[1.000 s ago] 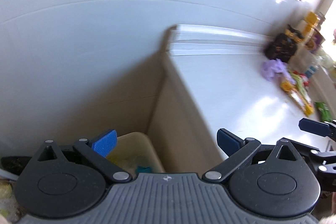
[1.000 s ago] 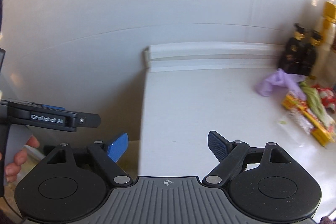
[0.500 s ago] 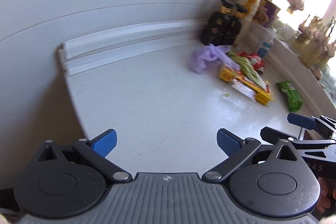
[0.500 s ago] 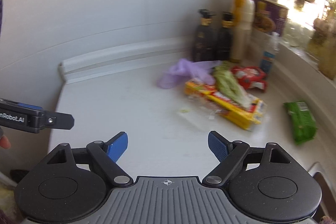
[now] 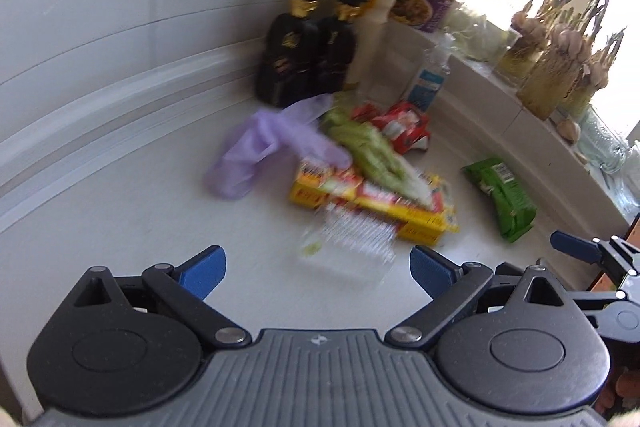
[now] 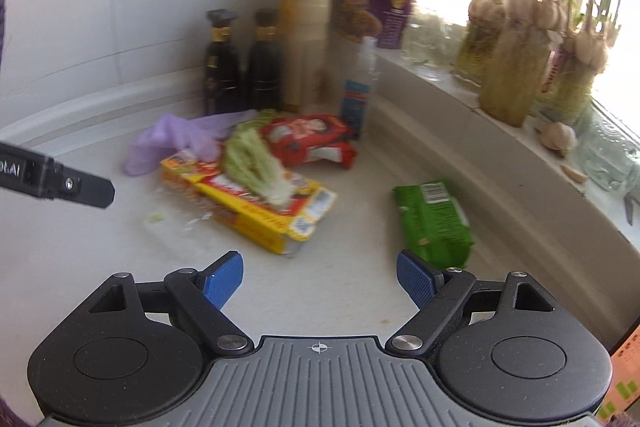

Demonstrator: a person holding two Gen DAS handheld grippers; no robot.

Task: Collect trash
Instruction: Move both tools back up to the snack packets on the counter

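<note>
Plainly, both tools are spread and empty: the left tool (image 5: 316, 269) above a clear wrapper (image 5: 352, 241), the right tool (image 6: 320, 277) near the green packet (image 6: 432, 223). The trash lies heaped on the table (image 6: 100, 247): a purple bag (image 6: 180, 139), a yellow box (image 6: 256, 203) with greens (image 6: 252, 167) on top, a red packet (image 6: 312, 143). Grabbing the box could tip the greens off. The bottles (image 6: 240, 63) stand just behind, so a deep reach may topple them. The thin wrapper may slip from the pads.
</note>
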